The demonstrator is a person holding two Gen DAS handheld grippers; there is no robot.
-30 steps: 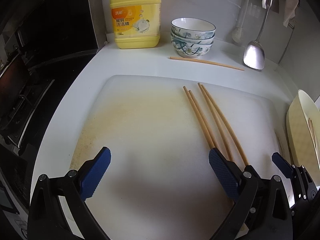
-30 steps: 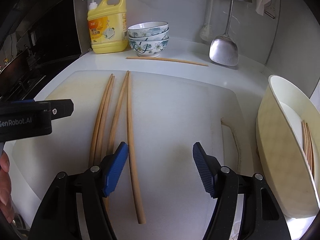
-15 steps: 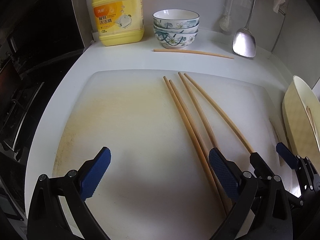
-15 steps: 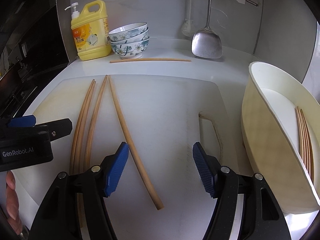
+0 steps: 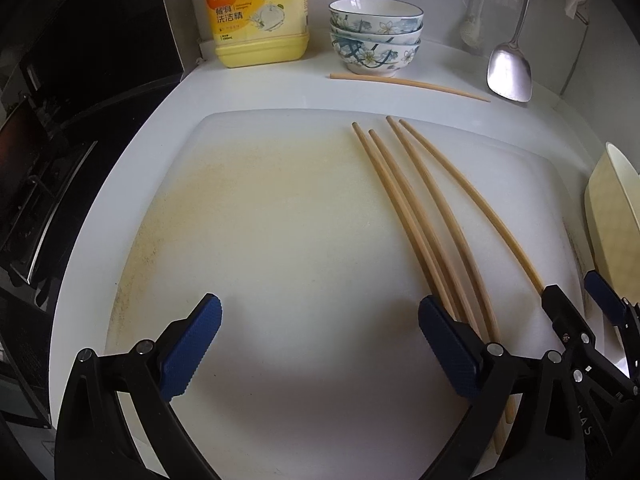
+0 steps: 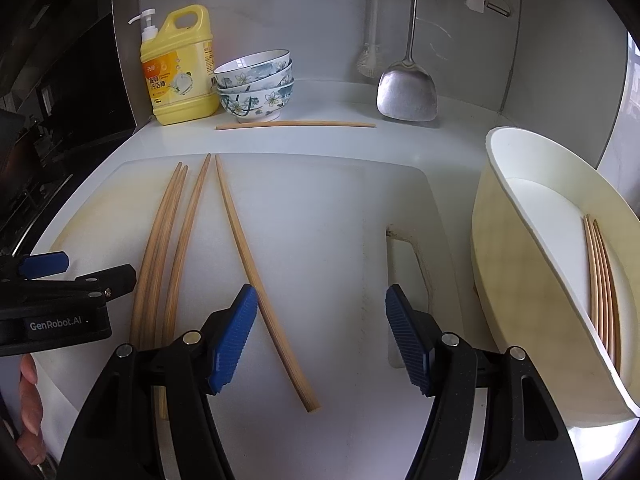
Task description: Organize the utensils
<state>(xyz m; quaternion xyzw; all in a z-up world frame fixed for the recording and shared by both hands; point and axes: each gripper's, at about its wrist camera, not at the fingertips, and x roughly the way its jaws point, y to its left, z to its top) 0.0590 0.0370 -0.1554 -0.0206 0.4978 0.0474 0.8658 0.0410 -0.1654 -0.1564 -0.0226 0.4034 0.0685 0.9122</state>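
Note:
On the white cutting board [image 5: 280, 240] lie several wooden chopsticks [image 5: 420, 220]. Three lie close together [image 6: 164, 248]; one chopstick [image 6: 256, 272] is splayed off to their right. My right gripper [image 6: 320, 340] is open and this single chopstick's near end lies on the board between its fingers, beside the left pad [image 6: 234, 336], unpressed. My left gripper [image 5: 320, 344] is open over bare board, with the bundle passing under its right finger [image 5: 448, 348]. A cream tub [image 6: 520, 280] at the right holds several chopsticks [image 6: 600, 280]. Another chopstick [image 6: 296, 124] lies on the counter.
Behind the board stand a yellow detergent jug [image 5: 256, 16] and stacked floral bowls [image 5: 376, 36]. A metal spatula [image 6: 406, 88] hangs on the back wall. A dark stove area [image 5: 60, 140] borders the counter on the left. A person's fingers [image 6: 28, 408] show at the lower left.
The rightmost chopstick's near end has swung right, away from the other three, and now lies between the right gripper's fingers. Both grippers stay open and hardly shift.

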